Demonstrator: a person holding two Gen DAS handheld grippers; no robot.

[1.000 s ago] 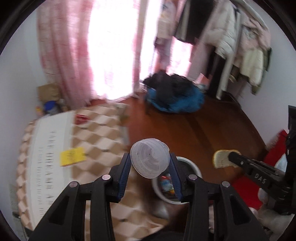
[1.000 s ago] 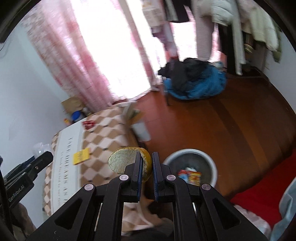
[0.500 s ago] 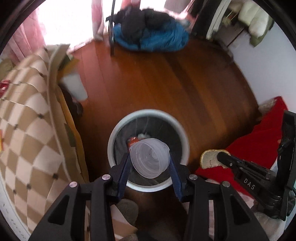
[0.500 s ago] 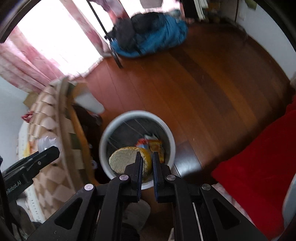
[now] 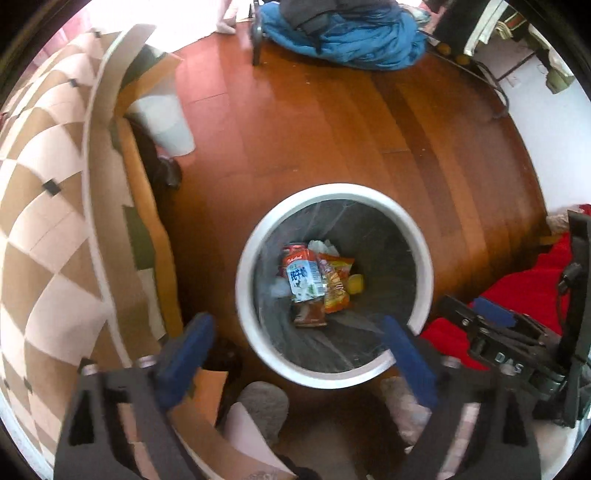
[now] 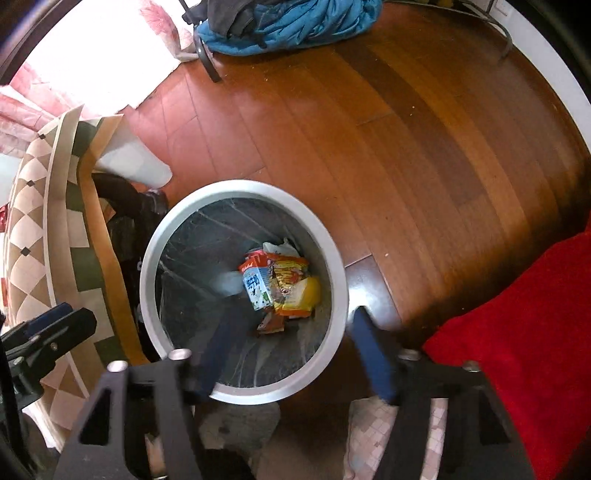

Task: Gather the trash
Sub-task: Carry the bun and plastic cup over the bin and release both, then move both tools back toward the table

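Observation:
A white-rimmed trash bin (image 5: 421,254) with a dark liner stands on the wooden floor, also seen in the right wrist view (image 6: 334,258). Inside lie a milk carton (image 5: 301,275), snack wrappers (image 5: 334,286), a yellow-edged piece (image 5: 356,283) and a pale clear shape (image 6: 227,282). My left gripper (image 5: 295,334) is open and empty, right above the bin's near rim. My right gripper (image 6: 291,330) is open and empty above the bin. The right gripper shows in the left wrist view (image 5: 491,314); the left gripper shows in the right wrist view (image 6: 51,317).
A table with a checked brown cloth (image 5: 40,221) borders the bin on the left, with a white cup-like container (image 5: 170,127) beneath its edge. A blue and black bundle (image 5: 343,33) lies on the far floor. Red fabric (image 6: 517,321) is at the right. Slippered feet (image 5: 264,406) stand below the bin.
Both grippers have opened above the bin. The clear plastic lid has left the left gripper and the bread slice has left the right gripper; both views have moved closer over the bin.

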